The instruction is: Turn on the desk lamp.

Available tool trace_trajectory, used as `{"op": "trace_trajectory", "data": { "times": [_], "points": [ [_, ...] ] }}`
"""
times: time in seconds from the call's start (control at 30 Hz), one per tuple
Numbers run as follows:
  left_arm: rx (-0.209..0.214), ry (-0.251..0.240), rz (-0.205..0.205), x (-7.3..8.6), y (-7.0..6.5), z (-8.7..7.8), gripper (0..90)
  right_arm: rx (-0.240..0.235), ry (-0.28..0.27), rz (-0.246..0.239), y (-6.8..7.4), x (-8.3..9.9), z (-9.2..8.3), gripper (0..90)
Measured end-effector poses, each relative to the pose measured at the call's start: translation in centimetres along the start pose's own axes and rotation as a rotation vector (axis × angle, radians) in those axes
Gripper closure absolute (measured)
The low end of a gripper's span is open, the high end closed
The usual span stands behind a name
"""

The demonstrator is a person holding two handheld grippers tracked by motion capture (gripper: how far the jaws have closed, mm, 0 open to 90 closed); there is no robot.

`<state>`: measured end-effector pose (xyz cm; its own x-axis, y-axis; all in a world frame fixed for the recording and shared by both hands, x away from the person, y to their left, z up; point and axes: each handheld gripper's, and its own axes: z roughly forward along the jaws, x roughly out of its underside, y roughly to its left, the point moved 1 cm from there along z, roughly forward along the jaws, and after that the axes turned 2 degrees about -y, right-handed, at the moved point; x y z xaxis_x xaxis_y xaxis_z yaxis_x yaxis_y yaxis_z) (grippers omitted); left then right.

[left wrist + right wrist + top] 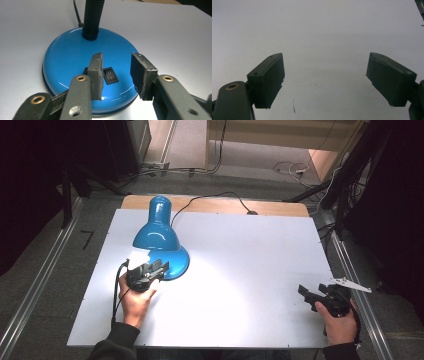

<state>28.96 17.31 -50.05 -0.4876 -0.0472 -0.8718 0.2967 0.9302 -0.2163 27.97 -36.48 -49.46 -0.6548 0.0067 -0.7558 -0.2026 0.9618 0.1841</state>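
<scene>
Left gripper (116, 75) poised agape over rocker switch (110, 75) on blue desk lamp base (65, 57), lamp lit; right gripper (314, 296) idle, agape, at four o'clock.

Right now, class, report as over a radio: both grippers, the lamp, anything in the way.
Left gripper open, jaws straddling rocker switch on blue lamp base. Right gripper open above bare table. Nothing in the way.

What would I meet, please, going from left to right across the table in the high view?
Left tool at the blue lamp's base → blue lamp → bare white tabletop → right tool, held open near the right edge.
</scene>
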Motion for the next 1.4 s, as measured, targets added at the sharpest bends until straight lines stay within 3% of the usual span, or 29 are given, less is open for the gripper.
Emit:
{"op": "trace_trajectory", "data": {
  "times": [0.17,0.3,0.43,0.67,1.4],
  "points": [
    [0.007,-0.003,-0.010,-0.1,0.2,-0.3,53.3,0.001,0.002,0.002,0.0,0.0,0.0,13.7],
    [0.005,-0.007,-0.001,-0.1,0.3,-0.7,38.8,0.001,0.002,0.003,0.0,0.0,-0.1,13.6],
    [-0.004,-0.007,0.010,0.1,0.6,-1.3,35.7,0.001,0.001,0.002,0.0,0.0,-0.1,13.7],
    [-0.063,-0.029,0.001,0.2,1.0,-2.1,29.1,0.002,0.002,0.004,-0.1,0.0,-0.1,13.6],
    [-0.078,-0.028,-0.026,0.4,1.3,-3.7,24.3,0.004,0.001,0.007,-0.1,0.0,-0.1,13.6]
  ]
}}
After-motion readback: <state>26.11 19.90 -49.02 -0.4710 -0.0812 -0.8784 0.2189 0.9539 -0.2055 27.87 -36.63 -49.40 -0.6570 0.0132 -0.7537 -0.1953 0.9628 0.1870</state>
